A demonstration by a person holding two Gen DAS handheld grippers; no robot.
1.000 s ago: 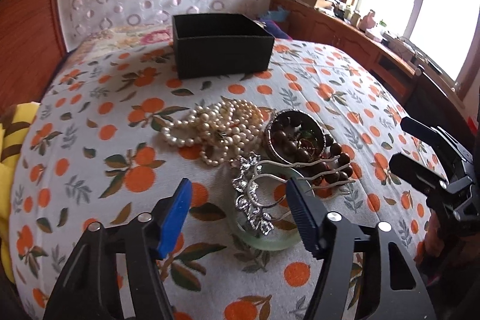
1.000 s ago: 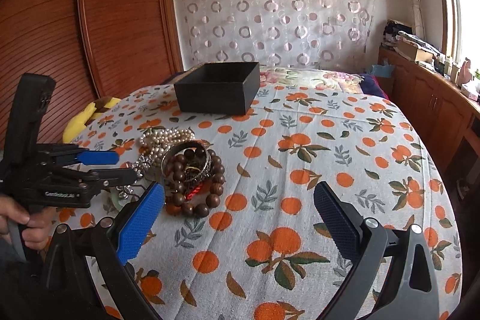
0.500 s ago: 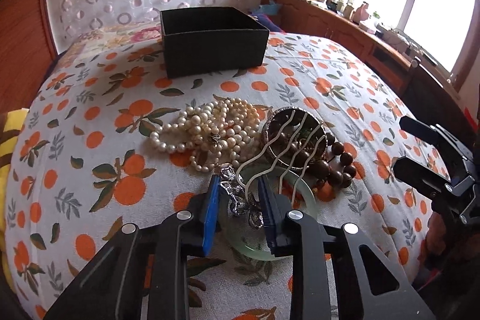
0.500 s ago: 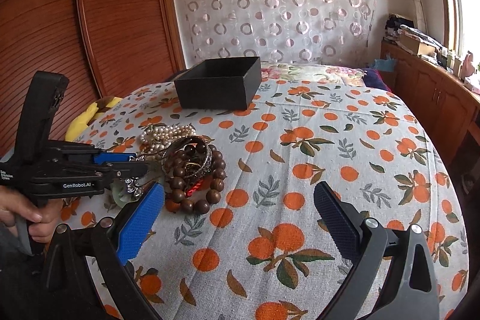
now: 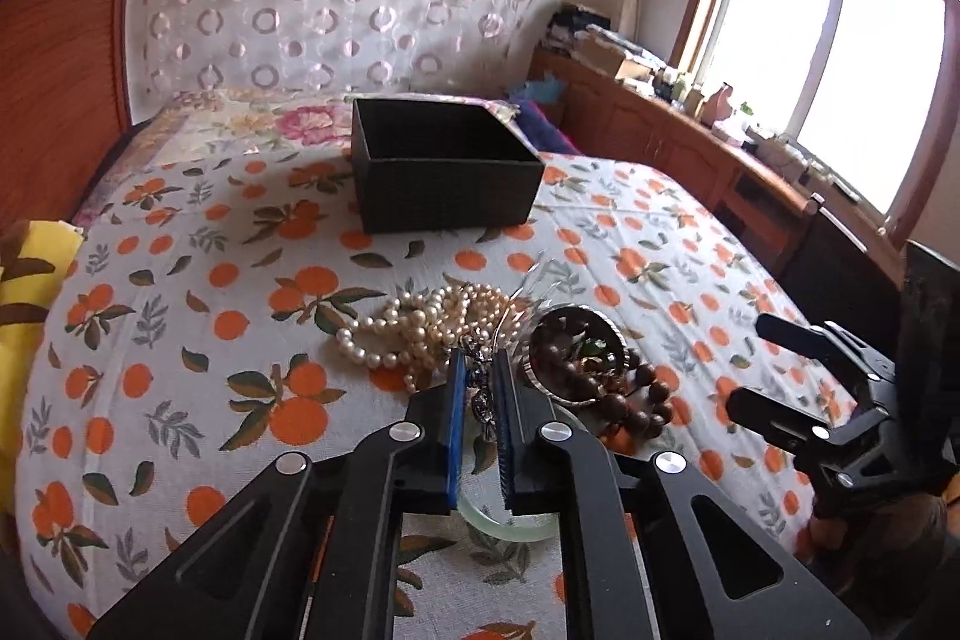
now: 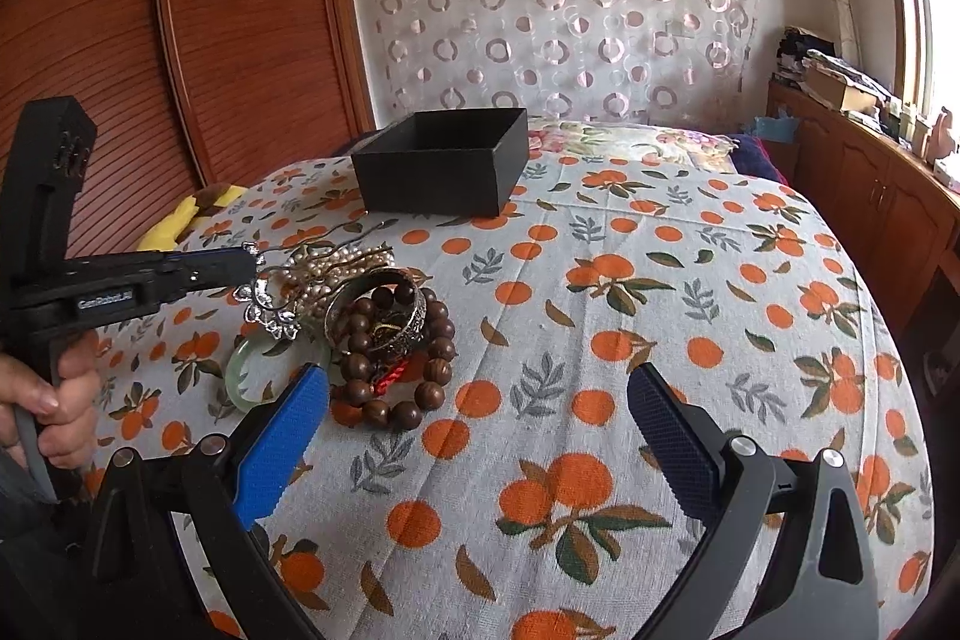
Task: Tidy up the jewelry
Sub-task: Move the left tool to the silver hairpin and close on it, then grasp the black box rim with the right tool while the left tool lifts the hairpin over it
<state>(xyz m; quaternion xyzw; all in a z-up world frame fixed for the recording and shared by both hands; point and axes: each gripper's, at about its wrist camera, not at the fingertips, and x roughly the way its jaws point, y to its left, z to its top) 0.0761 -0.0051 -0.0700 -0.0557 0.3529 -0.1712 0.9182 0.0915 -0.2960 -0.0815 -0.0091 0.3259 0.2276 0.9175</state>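
Note:
My left gripper (image 5: 480,358) has its jaws closing, and the blue pads press on the ornate head of a silver hair comb (image 6: 267,304). The comb is lifted, and its wavy tines point toward the black open box (image 5: 438,172). Below it lie a pearl necklace (image 5: 420,328), a silver bangle (image 6: 378,304), a brown wooden bead bracelet (image 6: 390,382) and a pale green jade bangle (image 6: 240,370). My right gripper (image 6: 477,382) hovers open to the right of the pile, nothing between its fingers.
The orange-print bedspread (image 6: 660,280) covers the bed. A yellow plush (image 5: 24,280) lies at its left edge. A wooden cabinet (image 5: 690,148) with clutter runs under the window on the right. A hand (image 6: 54,400) holds the left gripper's handle.
The left gripper went from wide open to shut on the comb's head and rose, lifting the comb off the jade bangle. The right gripper stayed where it was.

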